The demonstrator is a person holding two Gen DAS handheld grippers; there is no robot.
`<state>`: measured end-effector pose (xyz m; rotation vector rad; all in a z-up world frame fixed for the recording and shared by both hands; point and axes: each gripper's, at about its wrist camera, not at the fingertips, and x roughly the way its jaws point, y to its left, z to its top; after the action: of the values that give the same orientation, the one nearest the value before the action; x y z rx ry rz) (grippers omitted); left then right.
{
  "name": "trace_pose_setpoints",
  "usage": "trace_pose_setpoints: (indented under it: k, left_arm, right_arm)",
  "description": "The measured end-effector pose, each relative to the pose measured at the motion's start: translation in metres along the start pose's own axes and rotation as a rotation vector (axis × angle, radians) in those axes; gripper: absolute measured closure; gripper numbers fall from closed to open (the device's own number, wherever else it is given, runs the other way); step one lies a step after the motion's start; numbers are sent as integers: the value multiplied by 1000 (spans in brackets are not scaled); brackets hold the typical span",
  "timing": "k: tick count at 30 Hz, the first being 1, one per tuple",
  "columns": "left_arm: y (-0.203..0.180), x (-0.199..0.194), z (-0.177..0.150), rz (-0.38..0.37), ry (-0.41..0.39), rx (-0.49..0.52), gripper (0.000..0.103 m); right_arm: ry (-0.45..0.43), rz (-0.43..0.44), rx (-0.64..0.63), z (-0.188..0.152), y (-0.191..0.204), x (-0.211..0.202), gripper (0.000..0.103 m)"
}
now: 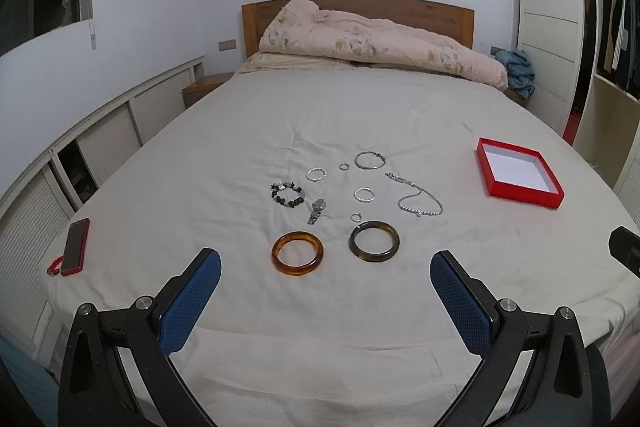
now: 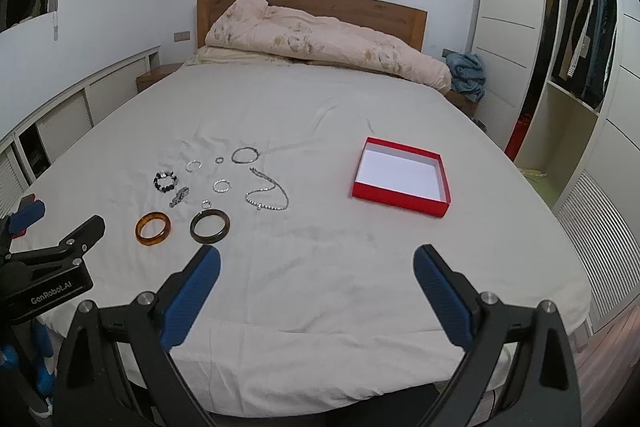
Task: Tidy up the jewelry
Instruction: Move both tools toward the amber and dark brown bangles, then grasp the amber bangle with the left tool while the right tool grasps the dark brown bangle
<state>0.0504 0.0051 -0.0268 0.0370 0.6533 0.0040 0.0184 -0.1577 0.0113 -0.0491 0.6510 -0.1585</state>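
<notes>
Blue pads sit on the fingers of both tools, and both tools hang over the near edge of the bed [image 1: 160,147] with nothing in them. The left gripper [image 1: 326,277] has its fingers spread wide, and the right gripper [image 2: 316,267] is spread wide too. Just past the left gripper lies the amber bangle [image 1: 297,257], and right beside it lies the dark bangle [image 1: 374,241]. A bit farther than the amber bangle are a tiny ring [image 1: 356,216], a small silver charm [image 1: 317,211] and a bead bracelet [image 1: 287,194]. Farther on there are thin silver hoops [image 1: 364,195] and a silver chain [image 1: 418,199], all lying flat and apart. The red box [image 2: 402,175] sits well off to the right of the amber bangle, open and with nothing inside. A phone [image 1: 75,246] lies far to the left of it. I think the job is only starting, since no jewelry is in the box yet. The next move likely needs a tool to go down over a bangle, pinch its rim softly, and carry it to the box.
</notes>
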Motion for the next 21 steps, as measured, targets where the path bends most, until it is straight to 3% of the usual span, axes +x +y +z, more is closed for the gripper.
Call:
trace_pose_setpoints:
  k: [4, 10, 15, 18, 21]
  left_arm:
    - [5, 8, -1, 15, 15, -10, 0]
    - [25, 33, -6, 59, 63, -31, 0]
    - [54, 80, -12, 92, 129, -55, 0]
    - [67, 113, -16, 97, 173, -61, 11]
    - [83, 153, -19, 90, 231, -84, 21]
  right_arm:
    - [15, 25, -11, -2, 3, 9, 5]
    - [82, 143, -33, -9, 11, 40, 5]
    - [127, 265, -35, -9, 24, 85, 7]
    - [186, 345, -15, -5, 39, 124, 9]
    - [237, 388, -34, -1, 59, 168, 24]
